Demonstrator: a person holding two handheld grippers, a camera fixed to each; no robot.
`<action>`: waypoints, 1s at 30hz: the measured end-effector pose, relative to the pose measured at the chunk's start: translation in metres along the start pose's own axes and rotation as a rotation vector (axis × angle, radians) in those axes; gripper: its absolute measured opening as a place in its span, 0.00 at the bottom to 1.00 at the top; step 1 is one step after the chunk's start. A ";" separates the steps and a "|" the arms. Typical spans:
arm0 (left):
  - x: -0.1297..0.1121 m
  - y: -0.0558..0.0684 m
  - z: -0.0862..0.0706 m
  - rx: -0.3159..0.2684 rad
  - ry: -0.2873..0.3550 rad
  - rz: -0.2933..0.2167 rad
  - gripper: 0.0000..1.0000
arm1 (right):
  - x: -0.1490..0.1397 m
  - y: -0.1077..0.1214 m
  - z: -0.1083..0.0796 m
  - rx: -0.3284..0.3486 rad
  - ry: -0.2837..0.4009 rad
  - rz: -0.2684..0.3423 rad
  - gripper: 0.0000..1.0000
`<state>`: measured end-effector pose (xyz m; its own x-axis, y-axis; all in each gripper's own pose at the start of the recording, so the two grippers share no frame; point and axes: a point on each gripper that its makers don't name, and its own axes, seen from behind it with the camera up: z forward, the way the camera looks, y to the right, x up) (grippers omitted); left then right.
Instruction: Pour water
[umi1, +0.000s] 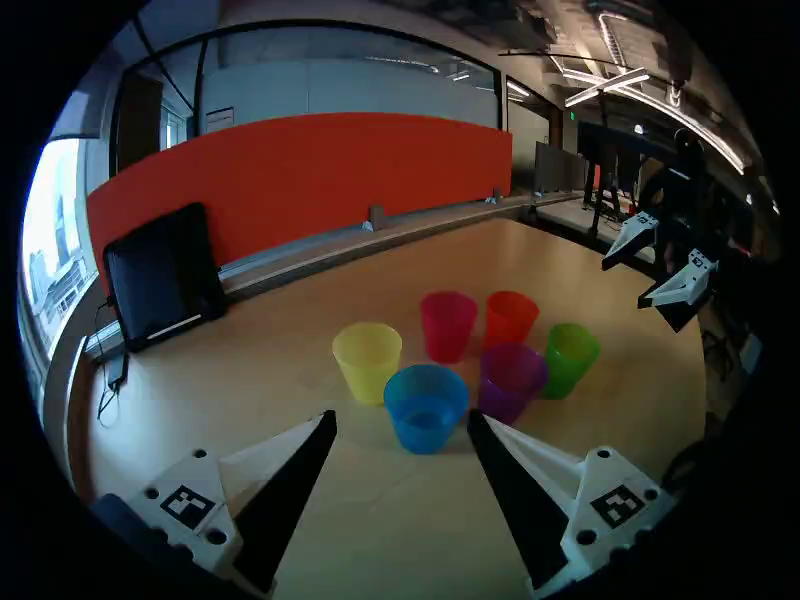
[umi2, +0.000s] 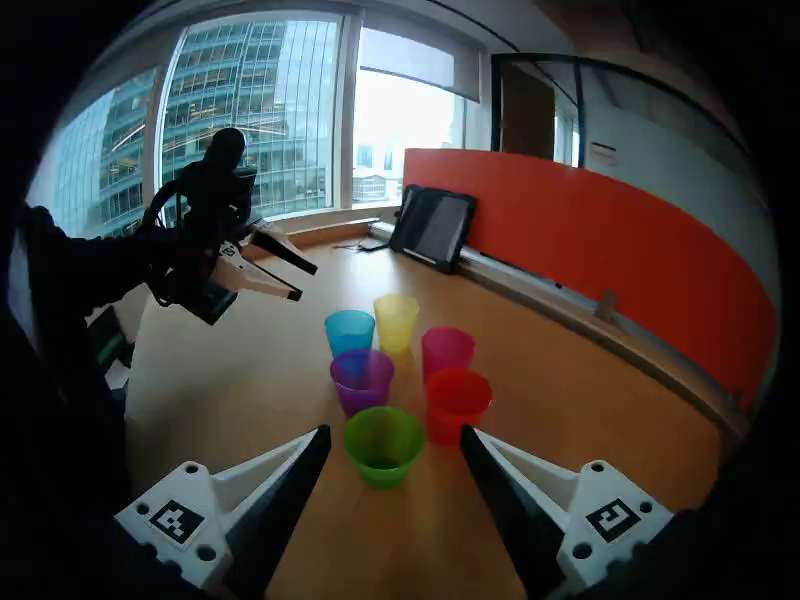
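Observation:
Several translucent plastic cups stand in a cluster on the wooden table (umi1: 300, 400). In the left gripper view the blue cup (umi1: 426, 407) is nearest, between the tips of my open left gripper (umi1: 400, 435). Around it stand the yellow (umi1: 366, 360), pink (umi1: 447, 325), red (umi1: 510, 318), purple (umi1: 511, 380) and green (umi1: 570, 358) cups. In the right gripper view the green cup (umi2: 384, 445) sits just ahead of my open right gripper (umi2: 393, 432). Beyond it stand the purple cup (umi2: 362, 380) and red cup (umi2: 457, 402). Neither gripper touches a cup. I cannot tell whether any cup holds water.
A black tablet (umi1: 165, 275) leans against the orange partition (umi1: 320, 170) along the table's far edge. Large windows (umi2: 250, 110) stand behind the left gripper (umi2: 303, 283), held by a dark-sleeved arm (umi2: 80, 265). The right gripper (umi1: 624, 283) hovers right of the cups.

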<state>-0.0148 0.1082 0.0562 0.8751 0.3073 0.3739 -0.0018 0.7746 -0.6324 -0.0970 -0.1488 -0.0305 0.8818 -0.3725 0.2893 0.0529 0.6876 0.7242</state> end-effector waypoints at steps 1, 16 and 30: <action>-0.003 0.000 0.002 -0.002 -0.009 0.001 0.98 | -0.003 0.000 0.002 0.001 -0.006 -0.001 1.00; -0.034 0.009 0.034 -0.059 -0.122 0.015 0.98 | -0.042 -0.002 0.028 0.029 -0.093 -0.014 1.00; -0.046 0.013 0.063 -0.089 -0.169 0.026 0.98 | -0.066 0.001 0.058 0.035 -0.167 -0.037 1.00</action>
<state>-0.0852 0.1386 0.0736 0.7818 0.4207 0.4603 0.0260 0.7155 -0.6981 -0.1826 -0.1603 -0.0127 0.7892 -0.4974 0.3602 0.0649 0.6508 0.7565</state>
